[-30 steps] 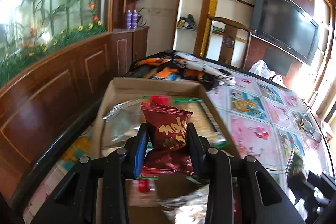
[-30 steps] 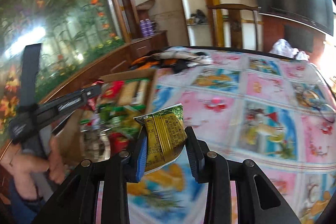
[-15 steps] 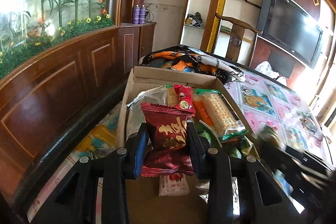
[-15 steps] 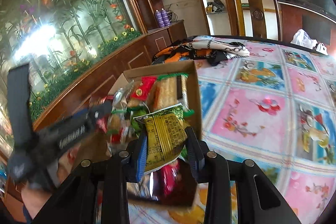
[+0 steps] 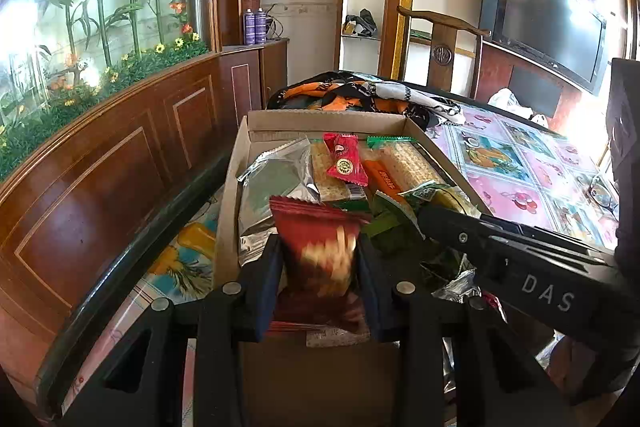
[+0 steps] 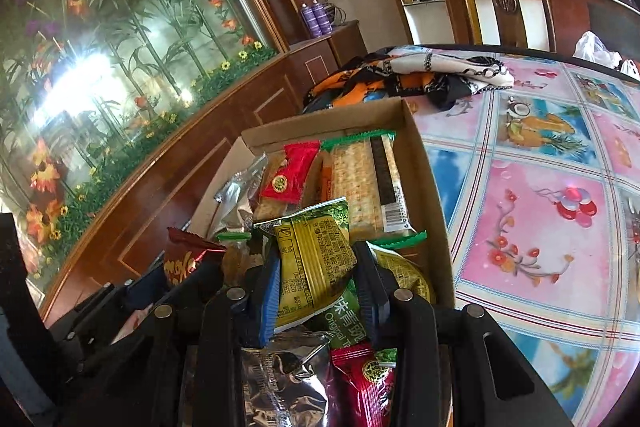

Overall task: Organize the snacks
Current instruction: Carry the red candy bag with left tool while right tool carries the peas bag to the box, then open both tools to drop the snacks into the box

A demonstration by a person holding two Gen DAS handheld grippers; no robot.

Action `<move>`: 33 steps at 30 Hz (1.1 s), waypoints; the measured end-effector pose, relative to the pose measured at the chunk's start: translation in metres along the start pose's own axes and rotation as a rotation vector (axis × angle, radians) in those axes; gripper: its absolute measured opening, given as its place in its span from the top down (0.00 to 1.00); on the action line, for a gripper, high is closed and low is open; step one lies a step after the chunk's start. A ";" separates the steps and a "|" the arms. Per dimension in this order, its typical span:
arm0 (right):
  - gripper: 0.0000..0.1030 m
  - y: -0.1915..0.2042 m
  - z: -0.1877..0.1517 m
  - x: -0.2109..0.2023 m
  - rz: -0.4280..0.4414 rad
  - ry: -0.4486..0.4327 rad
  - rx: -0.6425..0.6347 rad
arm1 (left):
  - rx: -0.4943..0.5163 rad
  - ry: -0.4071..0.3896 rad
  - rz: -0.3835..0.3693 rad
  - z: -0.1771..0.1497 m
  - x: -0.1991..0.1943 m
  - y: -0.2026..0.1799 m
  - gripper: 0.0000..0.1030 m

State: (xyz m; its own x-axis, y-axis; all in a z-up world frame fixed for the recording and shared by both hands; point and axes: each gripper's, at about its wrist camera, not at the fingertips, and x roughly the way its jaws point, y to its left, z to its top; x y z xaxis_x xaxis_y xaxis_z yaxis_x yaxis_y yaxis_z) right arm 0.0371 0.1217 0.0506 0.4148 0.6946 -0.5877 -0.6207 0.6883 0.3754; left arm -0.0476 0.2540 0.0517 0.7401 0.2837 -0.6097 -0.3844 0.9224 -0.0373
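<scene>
A cardboard box (image 5: 320, 121) (image 6: 432, 195) on the table holds several snack packets, among them a cracker pack (image 5: 408, 163) (image 6: 364, 179) and a small red packet (image 5: 345, 165) (image 6: 290, 173). My left gripper (image 5: 318, 263) is shut on a dark red snack packet (image 5: 316, 251), held over the near part of the box; the packet is blurred. It also shows at the left of the right wrist view (image 6: 184, 259). My right gripper (image 6: 316, 279) is shut on a yellow-green snack packet (image 6: 316, 259), held over the box. Its arm crosses the left wrist view (image 5: 520, 259).
The table carries a pink and blue patterned cloth (image 6: 540, 207). A bundle of orange and black fabric (image 5: 360, 95) (image 6: 400, 75) lies behind the box. A wooden partition (image 5: 120, 167) runs along the left. A wooden chair (image 5: 440, 43) stands at the far table edge.
My right gripper has moved left, from over the tablecloth to above the box, with the yellow-green packet. My left gripper has drawn nearer over the box, still holding the red packet.
</scene>
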 end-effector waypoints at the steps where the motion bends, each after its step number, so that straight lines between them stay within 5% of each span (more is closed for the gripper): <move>1: 0.64 0.000 0.000 0.001 -0.001 0.002 -0.004 | 0.001 0.001 0.004 0.000 0.000 0.000 0.66; 21: 0.64 0.001 -0.007 0.008 -0.018 0.027 -0.031 | 0.057 0.029 0.055 -0.005 0.011 -0.011 0.66; 26: 0.63 0.002 -0.008 0.006 -0.017 0.027 -0.040 | 0.060 0.021 0.063 -0.006 0.011 -0.012 0.53; 31: 0.50 0.002 -0.002 -0.011 0.017 -0.007 -0.032 | 0.055 -0.025 0.073 -0.005 0.004 -0.012 0.39; 33: 0.28 0.002 0.001 -0.023 0.016 -0.034 -0.039 | 0.052 -0.042 0.073 -0.004 0.001 -0.013 0.35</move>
State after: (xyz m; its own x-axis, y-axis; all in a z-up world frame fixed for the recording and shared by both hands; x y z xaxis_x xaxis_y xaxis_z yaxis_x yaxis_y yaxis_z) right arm 0.0273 0.1075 0.0658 0.4262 0.7126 -0.5573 -0.6527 0.6687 0.3560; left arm -0.0443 0.2415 0.0488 0.7345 0.3601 -0.5752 -0.4097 0.9110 0.0472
